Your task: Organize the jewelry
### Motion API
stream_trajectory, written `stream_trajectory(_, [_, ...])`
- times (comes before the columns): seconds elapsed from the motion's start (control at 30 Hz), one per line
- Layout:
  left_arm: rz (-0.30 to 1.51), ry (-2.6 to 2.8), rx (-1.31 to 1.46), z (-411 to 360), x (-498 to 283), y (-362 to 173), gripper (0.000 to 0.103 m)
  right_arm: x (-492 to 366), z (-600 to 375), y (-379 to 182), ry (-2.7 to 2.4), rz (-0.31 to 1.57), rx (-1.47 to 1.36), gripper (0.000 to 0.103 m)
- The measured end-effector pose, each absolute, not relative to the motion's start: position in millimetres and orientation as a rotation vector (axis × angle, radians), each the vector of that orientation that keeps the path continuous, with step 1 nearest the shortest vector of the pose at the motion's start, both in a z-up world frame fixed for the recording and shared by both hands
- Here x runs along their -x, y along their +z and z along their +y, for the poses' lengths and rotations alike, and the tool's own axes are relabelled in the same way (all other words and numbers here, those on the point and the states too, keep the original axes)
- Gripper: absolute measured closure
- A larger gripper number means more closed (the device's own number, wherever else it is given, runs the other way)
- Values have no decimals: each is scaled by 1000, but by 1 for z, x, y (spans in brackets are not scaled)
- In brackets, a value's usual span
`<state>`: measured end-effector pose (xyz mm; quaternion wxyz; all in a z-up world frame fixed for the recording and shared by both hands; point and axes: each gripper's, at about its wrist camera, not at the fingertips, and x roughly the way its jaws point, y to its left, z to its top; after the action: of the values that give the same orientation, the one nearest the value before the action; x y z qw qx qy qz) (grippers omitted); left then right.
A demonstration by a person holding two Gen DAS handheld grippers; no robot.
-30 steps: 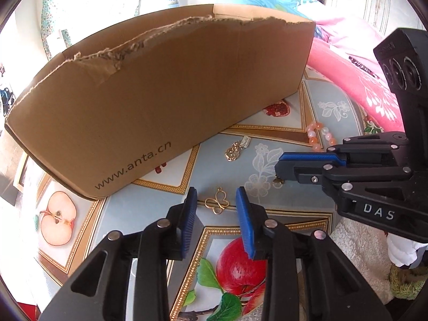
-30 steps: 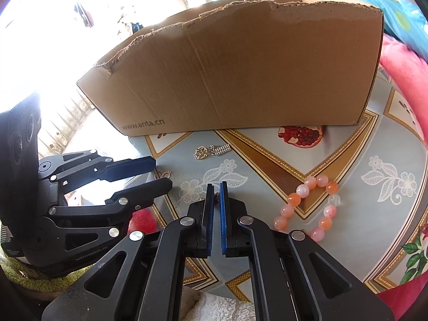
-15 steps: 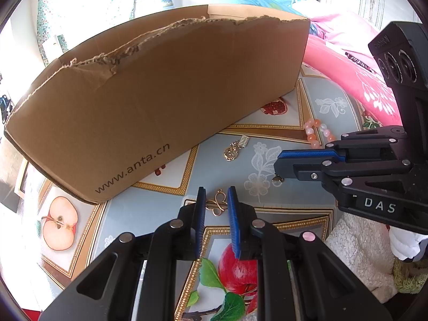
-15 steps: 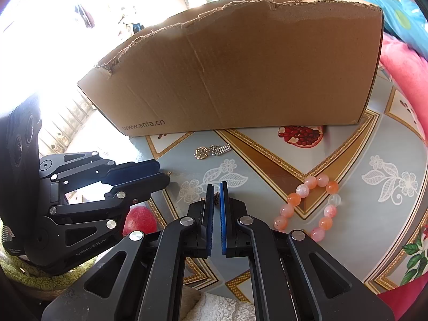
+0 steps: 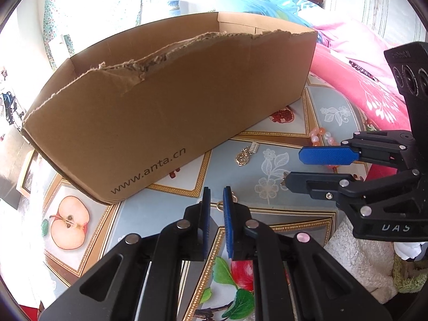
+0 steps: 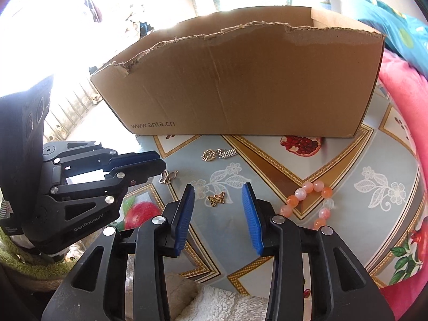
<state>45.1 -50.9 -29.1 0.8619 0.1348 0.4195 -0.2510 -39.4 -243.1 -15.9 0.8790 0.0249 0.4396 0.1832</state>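
Jewelry status: left tongs (image 5: 216, 200) have just been closing around the gold knot charm (image 6: 168, 176) on the desk (image 6: 347, 160), jaws nearly together with the charm between them but pad contact unclear, likely a pick for the cardboard box (image 5: 171, 101). Right tongs (image 6: 218, 208) have just been opening and stand empty, the butterfly charm (image 6: 215, 198) lying loose between them, bead bracelet (image 6: 310, 203) beside. Text: box "www.anta.cn", left tongs "GenRobot.AI", right tongs "DAS".

Matt cardboard box (image 6: 240, 88), glossy beads (image 6: 311, 187)
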Motion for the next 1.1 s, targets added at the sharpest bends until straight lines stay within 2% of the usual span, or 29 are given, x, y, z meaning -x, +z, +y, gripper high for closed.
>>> stream_trajectory(0.17, [880,-517,-263,-44,-46,-29,94,39,-234,-19,348,910,8,66])
stream_trajectory(0.5, [878,-523,-239,-39,-48,-30,94,39,-212,-25,268,911,104,88])
stream_trajectory(0.6, [878,-524,-235,-38,-47,-30,94,38,-208,-26,240,920,113,91])
stream_trajectory(0.93, [877,-526,-229,-37,-47,-29,94,34,-207,-26,236,931,90,92])
stream_trajectory(0.97, [876,-528,-229,-37,-46,-29,94,34,-212,-23,239,932,89,93])
stream_trajectory(1.0, [874,-530,-229,-37,-46,-28,94,34,-212,-22,240,930,90,100])
stream_trajectory(1.03, [872,-534,-226,-37,-45,-27,94,34,-213,-21,241,930,92,103])
stream_trajectory(1.1, [871,-553,-217,-37,-44,-26,94,34,-218,-17,242,930,89,103])
